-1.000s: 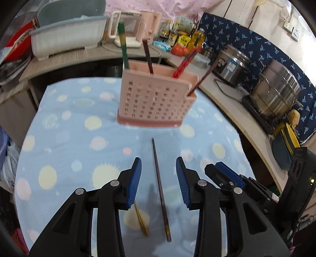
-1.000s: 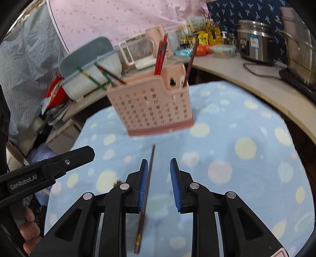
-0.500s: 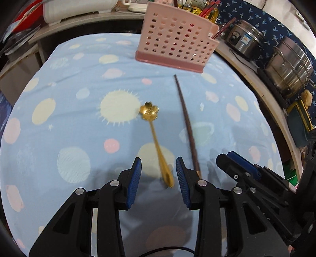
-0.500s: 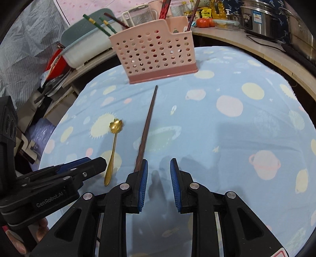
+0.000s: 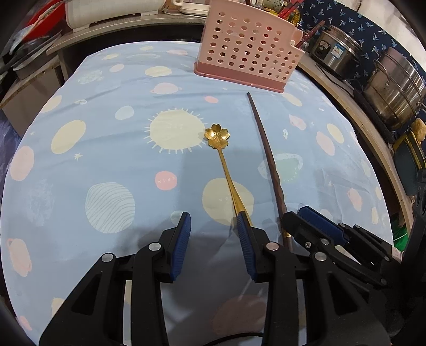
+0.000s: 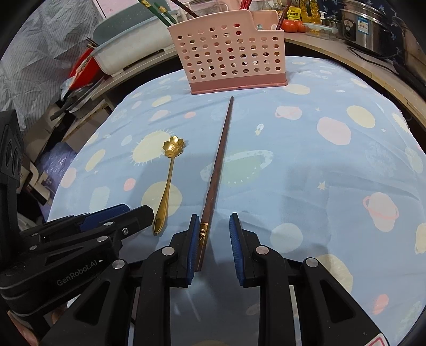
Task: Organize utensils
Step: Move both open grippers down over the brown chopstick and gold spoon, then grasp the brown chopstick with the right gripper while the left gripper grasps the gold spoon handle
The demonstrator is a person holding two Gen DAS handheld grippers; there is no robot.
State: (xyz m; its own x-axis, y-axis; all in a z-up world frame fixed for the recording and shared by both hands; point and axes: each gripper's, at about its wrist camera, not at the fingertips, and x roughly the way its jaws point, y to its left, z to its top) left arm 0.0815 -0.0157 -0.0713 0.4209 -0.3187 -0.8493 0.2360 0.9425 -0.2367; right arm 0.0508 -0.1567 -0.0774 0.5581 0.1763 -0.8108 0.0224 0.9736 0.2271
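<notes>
Both tools have dropped closer to the planet-print cloth. The left tool and right tool gape, gripping nothing; cluttered kitchen behind.

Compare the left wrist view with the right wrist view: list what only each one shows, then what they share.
Only the left wrist view: a large stainless steel stockpot at the right edge, and a white plastic tub on the far counter.

Only the right wrist view: red tomatoes on the counter, green chopsticks sticking up at the top, and the butt end of the dark brown wooden chopstick lying between the open right gripper pads.

Both: the gold flower-shaped spoon, the pink perforated plastic utensil caddy, the blue planet-print tablecloth, and the open left gripper.
</notes>
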